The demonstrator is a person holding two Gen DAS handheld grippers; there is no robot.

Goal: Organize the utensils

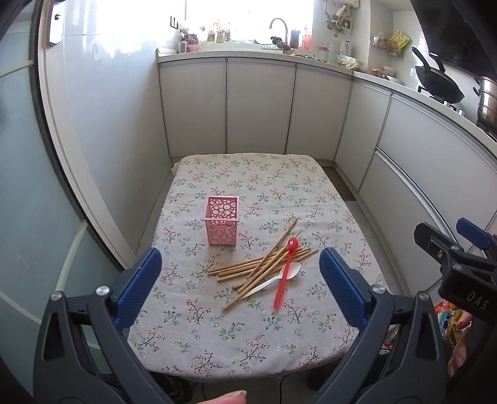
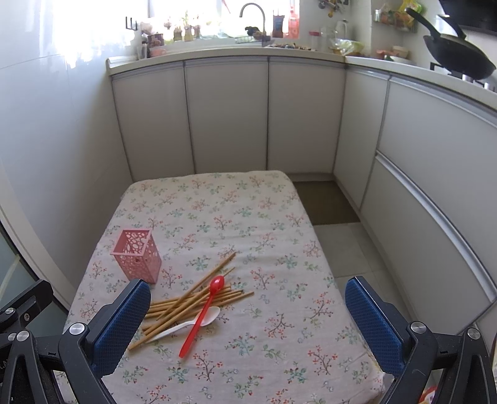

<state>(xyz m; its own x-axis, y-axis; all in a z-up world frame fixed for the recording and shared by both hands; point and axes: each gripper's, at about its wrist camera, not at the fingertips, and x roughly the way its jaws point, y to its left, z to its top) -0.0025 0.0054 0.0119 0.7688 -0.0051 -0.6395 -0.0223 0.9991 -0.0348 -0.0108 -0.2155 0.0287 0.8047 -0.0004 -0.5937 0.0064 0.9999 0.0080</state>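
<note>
Nearest the left wrist camera, the left gripper (image 1: 240, 273) is held above the near edge of the table (image 1: 248, 357), its blue pads wide apart and nothing gripped between them. A fingertip (image 1: 231, 396) is seen at the bottom edge of that view. The right gripper (image 2: 247, 314) is likewise spread wide and empty over the near edge of the table; from the left view only part of it is caught, off the table's right side, with a hand (image 1: 459, 345) below it.

Just beyond both grippers, a loose pile of wooden chopsticks (image 1: 264, 264) is noted on the flowered tablecloth (image 1: 264, 192) (count not resolved; sticks cross one another). A red spoon (image 1: 285, 270) is laid across the pile, bowl end pointing away from the camera. A white spoon (image 1: 279, 279) is partly covered by the red spoon's handle and by the chopsticks, its bowl to the right of the pile.

Behind and left of the pile, apart from it, a pink perforated holder (image 1: 221, 220) is stood upright; no contents can be made out inside it.

Past the table's far edge, white cabinets (image 1: 257, 105) are recorded, with a tap (image 1: 279, 26) above them and a black wok (image 1: 438, 80) to the right.
</note>
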